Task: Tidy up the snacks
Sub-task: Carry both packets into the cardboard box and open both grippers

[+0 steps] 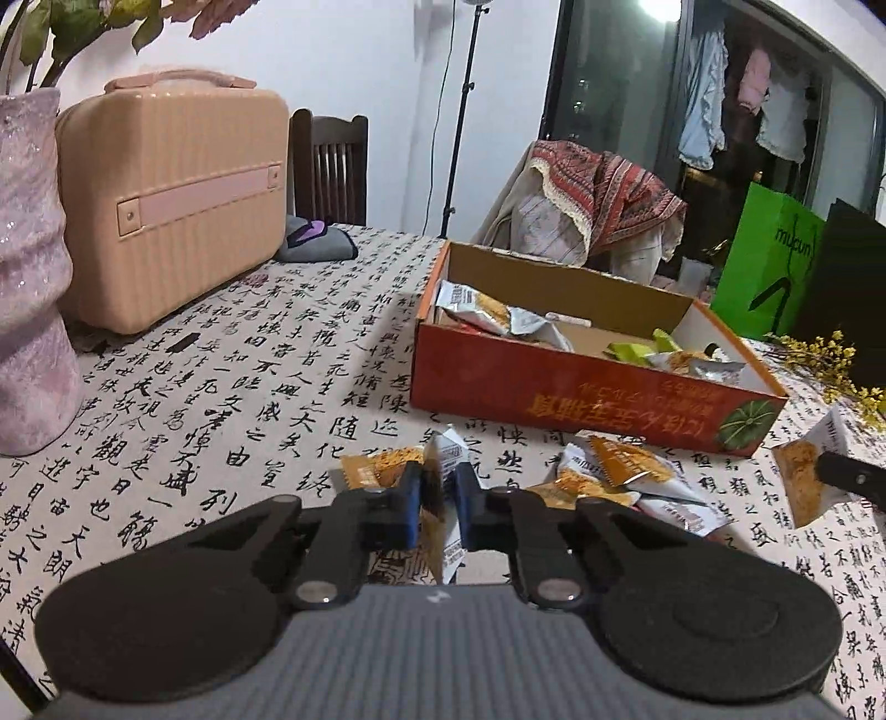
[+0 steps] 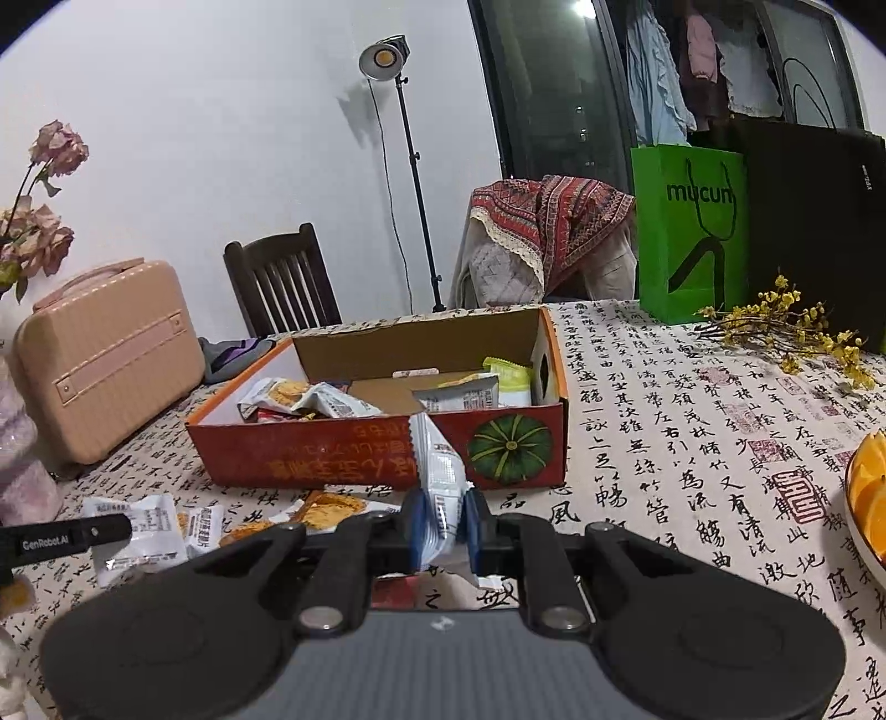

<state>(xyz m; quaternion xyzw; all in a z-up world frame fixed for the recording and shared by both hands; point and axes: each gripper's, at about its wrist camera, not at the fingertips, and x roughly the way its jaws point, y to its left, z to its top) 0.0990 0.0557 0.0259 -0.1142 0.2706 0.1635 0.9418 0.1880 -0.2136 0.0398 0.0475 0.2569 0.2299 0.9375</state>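
Dining table under a calligraphy-print cloth [image 1: 232, 354]. Nearest, the left gripper [image 1: 441, 498] is clamped on a snack packet [image 1: 443, 471], held edge-on, long axis upright. The right gripper [image 2: 441, 518] pinches a white packet [image 2: 437, 476], also upright. Loose packets [image 1: 626, 482] lie between. Beyond, slightly right of the left gripper, sits the open red box [image 1: 581, 393], nearer the right gripper.

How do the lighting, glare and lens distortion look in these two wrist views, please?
Left wrist view: a ceiling light reflection flares in the dark window; the frame corners go black. Right wrist view: the lit studio lamp throws a shadow on the wall; the tablecloth edge bows from fisheye distortion. Both are fairly sharp.
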